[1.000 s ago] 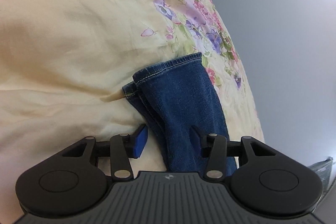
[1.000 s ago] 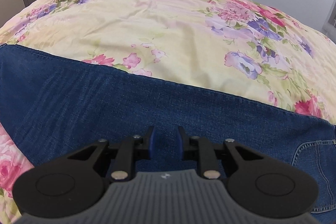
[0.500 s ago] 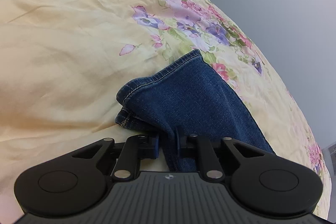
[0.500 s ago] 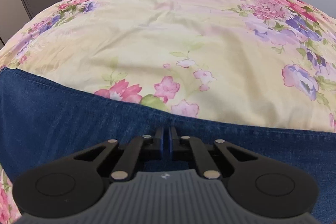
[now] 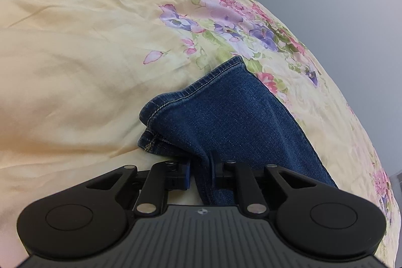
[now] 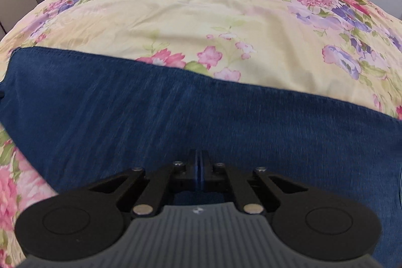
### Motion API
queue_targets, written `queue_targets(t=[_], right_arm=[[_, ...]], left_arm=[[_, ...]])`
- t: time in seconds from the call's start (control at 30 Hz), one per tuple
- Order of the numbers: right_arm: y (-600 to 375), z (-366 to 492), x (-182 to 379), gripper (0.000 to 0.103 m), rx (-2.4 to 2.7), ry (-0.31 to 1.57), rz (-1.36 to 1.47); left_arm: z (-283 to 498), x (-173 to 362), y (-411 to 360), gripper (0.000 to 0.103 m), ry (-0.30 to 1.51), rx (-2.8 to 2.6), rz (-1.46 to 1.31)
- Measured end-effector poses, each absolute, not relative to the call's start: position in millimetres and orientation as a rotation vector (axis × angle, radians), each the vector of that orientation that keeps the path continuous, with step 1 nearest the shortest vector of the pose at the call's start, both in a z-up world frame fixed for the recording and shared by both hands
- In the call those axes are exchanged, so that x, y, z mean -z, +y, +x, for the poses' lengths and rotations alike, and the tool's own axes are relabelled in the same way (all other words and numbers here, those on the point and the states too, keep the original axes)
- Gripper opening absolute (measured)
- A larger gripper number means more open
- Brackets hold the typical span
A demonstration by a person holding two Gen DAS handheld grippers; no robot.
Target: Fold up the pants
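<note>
Evidently the pants (image 5: 233, 122) lay spread on the bed's floral bedspread (image 5: 75, 54), dark blue denim, one leg running out to its stitched hem (image 5: 201, 84) in the left wrist view and a broad flat stretch of the same cloth filling the lower half of the right wrist view. The left gripper (image 5: 201, 173) had just been closing, and its jaws were clamped on a bunched fold of denim a little way back from the hem — the cloth gathered up between the pads. The right gripper (image 6: 200, 170) had its jaws drawn fully together above the denim; whether a thin pinch of fabric sat between them could not be made out, as that view was blurred.

Denim of this kind would likely handle as heavy and limp but with some body: it drapes, holds a crease, and drags on the soft bedspread rather than sliding. The thick seamed hem looked the surest hold, being less prone to slip than a single layer — a matching hold on the other side would keep the fold square.
</note>
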State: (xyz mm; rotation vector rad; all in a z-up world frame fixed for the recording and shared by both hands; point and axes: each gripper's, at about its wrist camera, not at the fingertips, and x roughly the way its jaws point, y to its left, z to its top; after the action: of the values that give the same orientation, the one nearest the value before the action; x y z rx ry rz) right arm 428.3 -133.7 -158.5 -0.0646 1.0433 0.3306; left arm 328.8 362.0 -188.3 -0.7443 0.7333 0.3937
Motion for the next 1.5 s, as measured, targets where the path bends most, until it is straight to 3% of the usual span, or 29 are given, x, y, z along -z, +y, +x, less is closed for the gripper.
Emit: queue_targets(t=[0.27,0.5,0.8,1.0,1.13,1.33,1.5], right_arm=[[-147.8,383.8,172.9,0.000,-0.340,1.124,-0.018],[-150.8,395.7,174.1,0.000,-0.311,1.175,0.053],[-196.6,374.4,133.5,0.002,-0.301,1.141,0.137],[-235.3,356.8,115.1,0.002,-0.267,1.129,0.171],[-257.2,339.0,103.0,0.002,-0.270,1.071,0.144],[-292.7,322.0,105.9,0.002,-0.257,1.073,0.178],[-309.8,315.3,119.9,0.003,-0.238,1.105,0.197]], left_arm=[[327.6,181.0,356.5,0.013,0.729,-0.413,-0.733],[320.9,131.3,327.0,0.009,0.655,-0.428,-0.613],[315.9,26.3,210.9,0.008,0.504,-0.278,-0.245],[307.6,-7.3,94.7,0.008,0.449,-0.122,0.053],[307.2,7.4,20.4,0.008,0.455,-0.043,0.222],[303.4,87.2,-83.1,0.008,0.593,0.129,0.475],[291.2,149.0,-116.6,0.008,0.759,0.245,0.618]])
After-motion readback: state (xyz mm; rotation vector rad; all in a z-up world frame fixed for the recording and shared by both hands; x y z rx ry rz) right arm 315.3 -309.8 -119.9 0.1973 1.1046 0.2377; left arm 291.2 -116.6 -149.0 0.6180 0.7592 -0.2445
